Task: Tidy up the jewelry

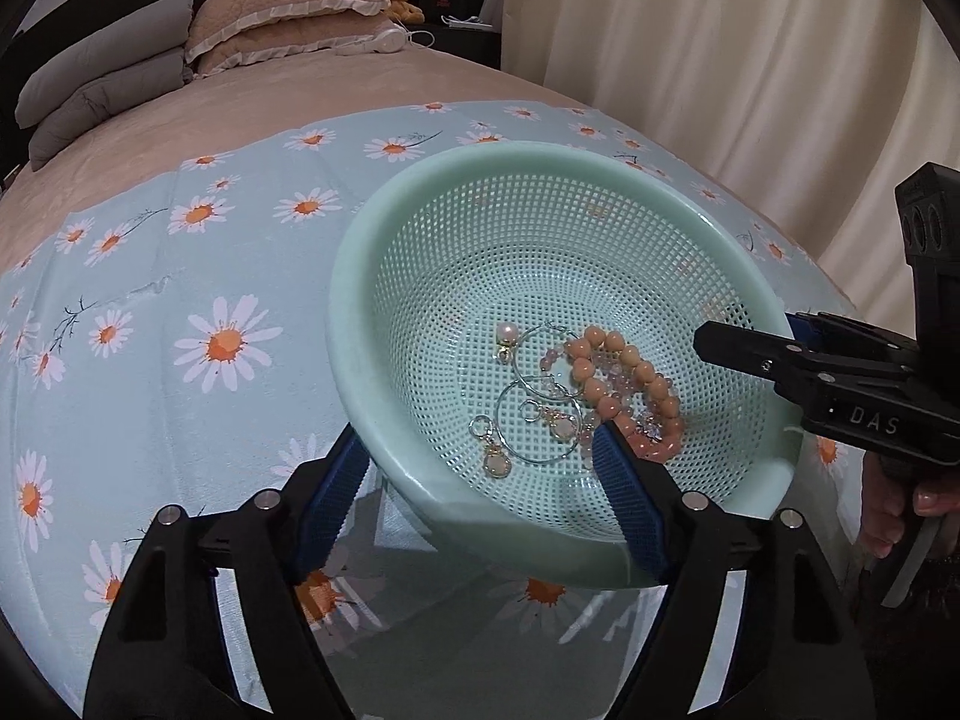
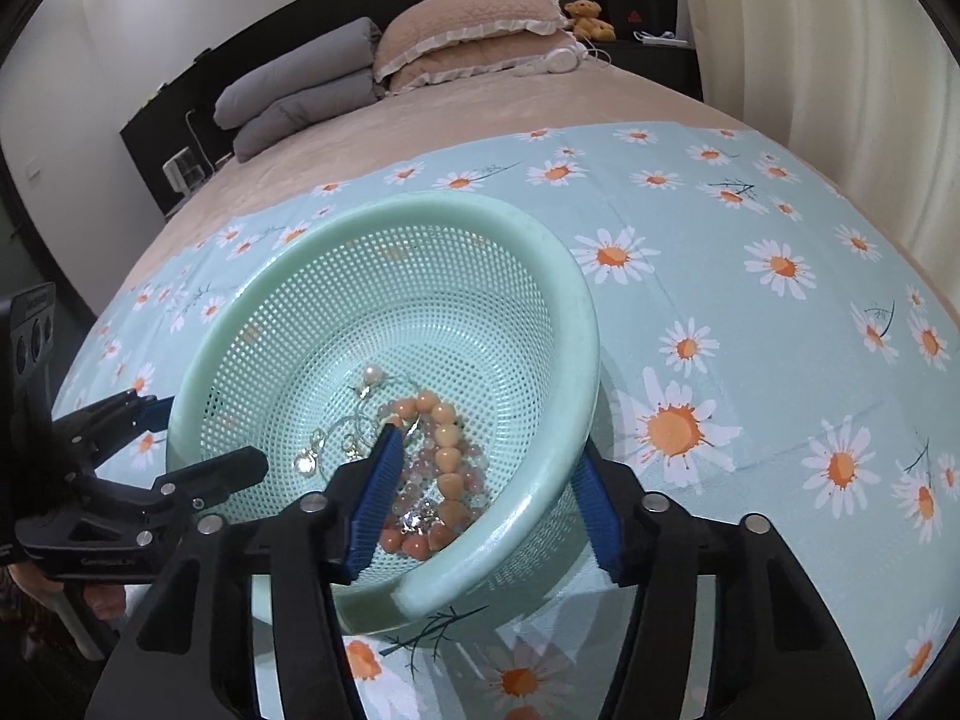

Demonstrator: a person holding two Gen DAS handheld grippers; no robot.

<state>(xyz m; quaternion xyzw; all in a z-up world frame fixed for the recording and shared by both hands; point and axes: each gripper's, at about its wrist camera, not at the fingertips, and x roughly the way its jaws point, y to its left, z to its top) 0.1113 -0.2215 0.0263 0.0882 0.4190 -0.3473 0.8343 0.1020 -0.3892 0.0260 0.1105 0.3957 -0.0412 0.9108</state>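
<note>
basket (image 1: 456,174): 1 | bead bracelets (image 1: 624,384): 2 | left gripper (image 1: 480,450), right gripper (image 2: 486,462): each straddling rim, apart

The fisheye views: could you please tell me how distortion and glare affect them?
Left wrist view: the daisy-print cloth bulges like a dome, dark corners vignette. Right wrist view: same bulge, with a glare streak on the mint-green plastic mesh basket rim; both stay sharp.

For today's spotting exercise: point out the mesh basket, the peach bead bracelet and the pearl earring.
mesh basket (image 1: 480,163), left wrist view, far rim.
peach bead bracelet (image 1: 627,355), left wrist view, a bead on its upper arc.
pearl earring (image 1: 507,333), left wrist view, the pearl.
</note>
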